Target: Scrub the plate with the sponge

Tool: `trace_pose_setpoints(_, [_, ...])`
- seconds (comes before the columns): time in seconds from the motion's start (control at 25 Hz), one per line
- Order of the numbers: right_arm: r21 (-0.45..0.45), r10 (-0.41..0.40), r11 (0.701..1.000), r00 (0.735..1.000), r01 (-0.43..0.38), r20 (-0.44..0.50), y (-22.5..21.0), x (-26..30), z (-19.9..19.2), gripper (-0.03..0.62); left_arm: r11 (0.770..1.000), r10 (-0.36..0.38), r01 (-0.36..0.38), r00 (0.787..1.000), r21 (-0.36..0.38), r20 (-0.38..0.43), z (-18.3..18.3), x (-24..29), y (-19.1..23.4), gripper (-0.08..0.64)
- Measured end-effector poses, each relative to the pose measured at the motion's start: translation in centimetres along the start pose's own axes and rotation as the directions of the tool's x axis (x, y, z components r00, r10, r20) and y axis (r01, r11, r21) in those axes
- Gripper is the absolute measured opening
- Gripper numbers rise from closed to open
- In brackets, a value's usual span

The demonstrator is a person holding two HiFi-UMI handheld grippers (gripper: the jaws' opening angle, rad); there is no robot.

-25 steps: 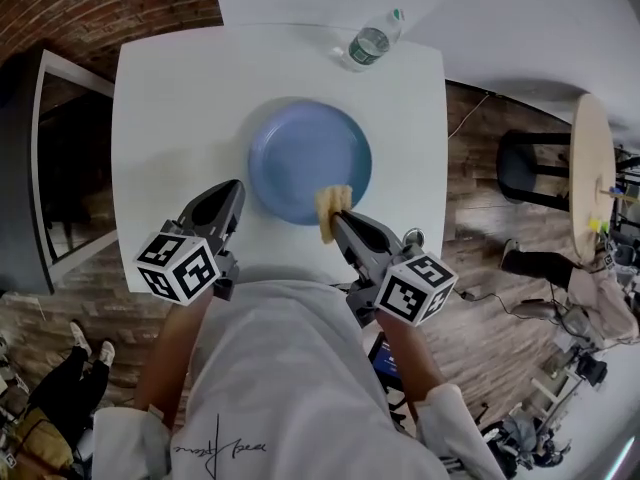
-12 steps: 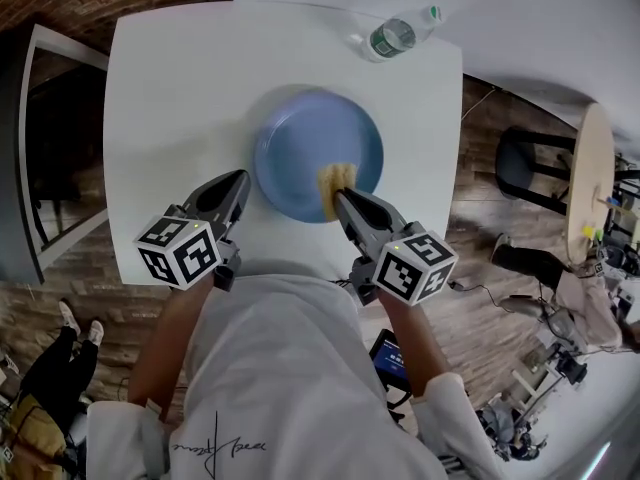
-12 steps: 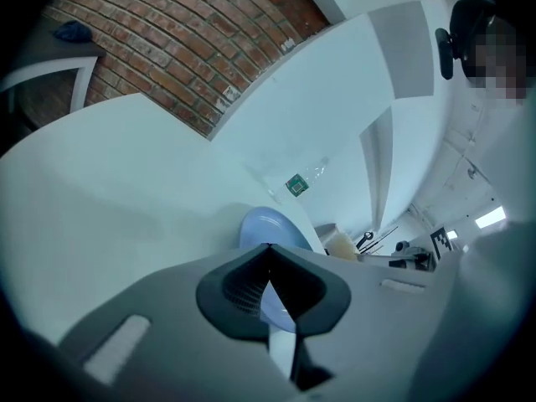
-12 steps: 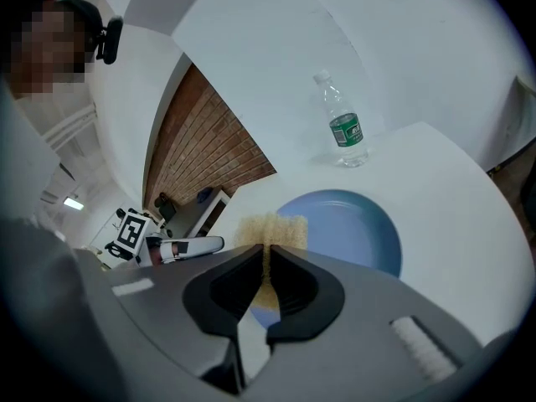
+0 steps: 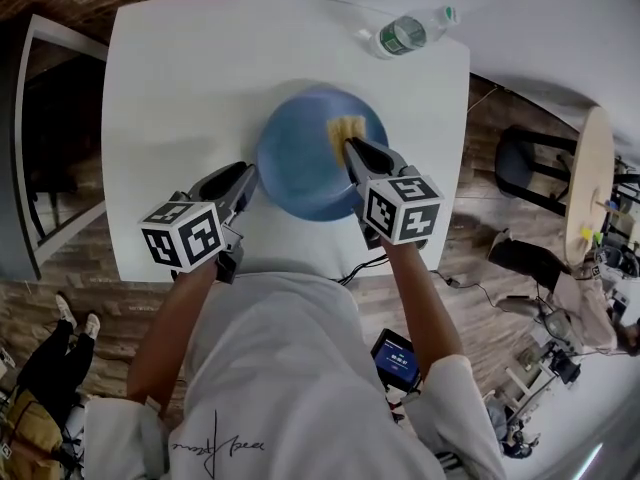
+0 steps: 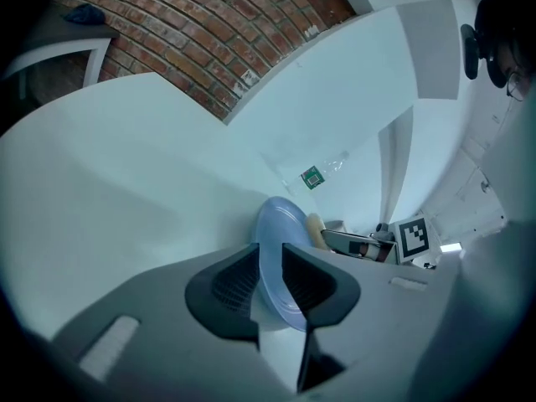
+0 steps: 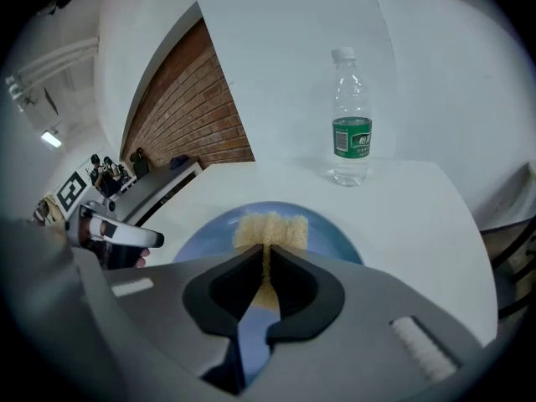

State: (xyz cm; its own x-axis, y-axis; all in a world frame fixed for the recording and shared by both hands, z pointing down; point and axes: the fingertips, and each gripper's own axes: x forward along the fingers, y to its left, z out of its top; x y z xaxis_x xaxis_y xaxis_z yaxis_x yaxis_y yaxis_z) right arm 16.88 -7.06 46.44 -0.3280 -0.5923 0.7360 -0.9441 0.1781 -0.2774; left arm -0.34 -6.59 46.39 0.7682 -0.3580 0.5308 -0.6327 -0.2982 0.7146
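Observation:
A blue plate [image 5: 300,168] lies on the white table [image 5: 180,88]. My right gripper [image 5: 352,146] is shut on a yellow sponge [image 5: 345,128], which rests on the plate's far right part. In the right gripper view the sponge [image 7: 270,229] sticks out past the jaws onto the plate [image 7: 335,234]. My left gripper [image 5: 245,176] is at the plate's near left rim. Its jaws are opening, and in the left gripper view the plate's rim [image 6: 280,224] stands between them. That view also shows the sponge [image 6: 316,227] behind the plate.
A plastic water bottle [image 5: 405,35] with a green label stands at the table's far right edge, also seen upright in the right gripper view [image 7: 352,132]. A brick wall and a dark bench lie to the left, a stool and round side table to the right.
The right gripper carried the sponge from the plate's near rim farther onto the plate. The left gripper moved up to the plate's left rim and its jaws parted around it.

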Motion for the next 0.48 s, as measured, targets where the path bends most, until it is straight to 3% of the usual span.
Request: trace_pose_setpoints(0.48, [-0.134,-0.102,0.986,0.994,0.097,-0.037,-1.8,4.0,0.5,0.031,0.999,0.034,-0.033,0.999,0.018,-0.025,0.0,2.8,1.3,0.152])
